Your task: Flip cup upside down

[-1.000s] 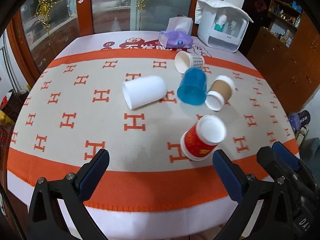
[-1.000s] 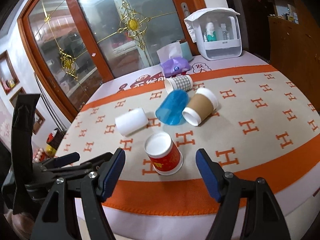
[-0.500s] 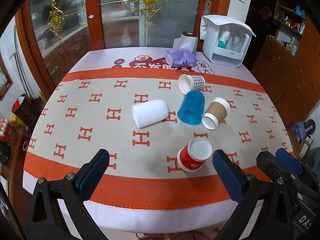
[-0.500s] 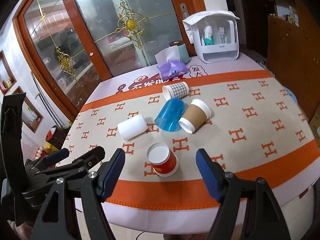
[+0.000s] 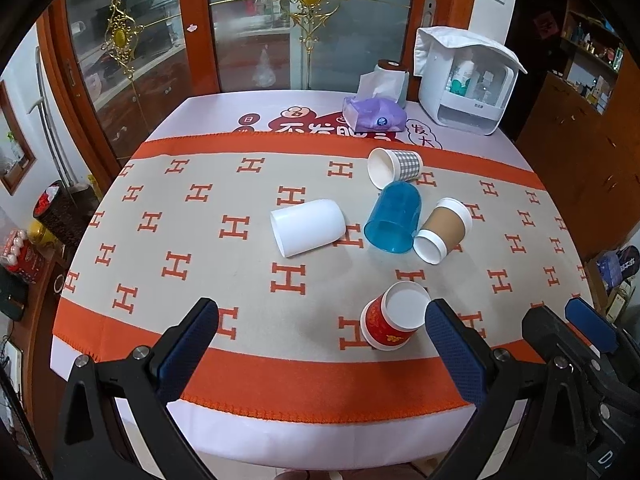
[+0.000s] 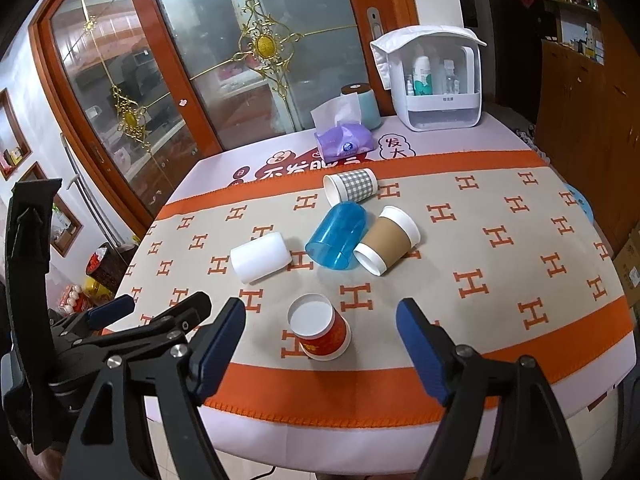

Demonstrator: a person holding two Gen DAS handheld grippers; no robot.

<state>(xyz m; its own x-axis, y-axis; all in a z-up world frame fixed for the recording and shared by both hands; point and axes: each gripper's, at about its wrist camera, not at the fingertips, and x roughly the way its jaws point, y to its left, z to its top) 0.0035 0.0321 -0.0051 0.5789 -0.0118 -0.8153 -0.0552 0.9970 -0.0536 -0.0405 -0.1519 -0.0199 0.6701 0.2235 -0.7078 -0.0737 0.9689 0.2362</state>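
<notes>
Red cup (image 5: 394, 316) (image 6: 320, 326): upside down, base up, on the table (image 5: 192, 280) (image 6: 500, 280) near its front edge. Beyond it, lying on their sides: white cup (image 5: 307, 227), blue cup (image 5: 394, 218), brown cup (image 5: 442, 230), checked cup (image 5: 394, 167). Left gripper (image 5: 320, 344): wide apart, empty. Right gripper (image 6: 320, 342): wide apart, empty, flanking the red cup.

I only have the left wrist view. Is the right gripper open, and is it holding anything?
Observer: Open and empty. The right wrist view shows the right gripper with its fingers wide apart; the red cup sits framed between them, untouched.
Operator: What stands behind the tissues? I only see a brown top.
Observer: An upright canister with a teal body under that brown lid.
</notes>
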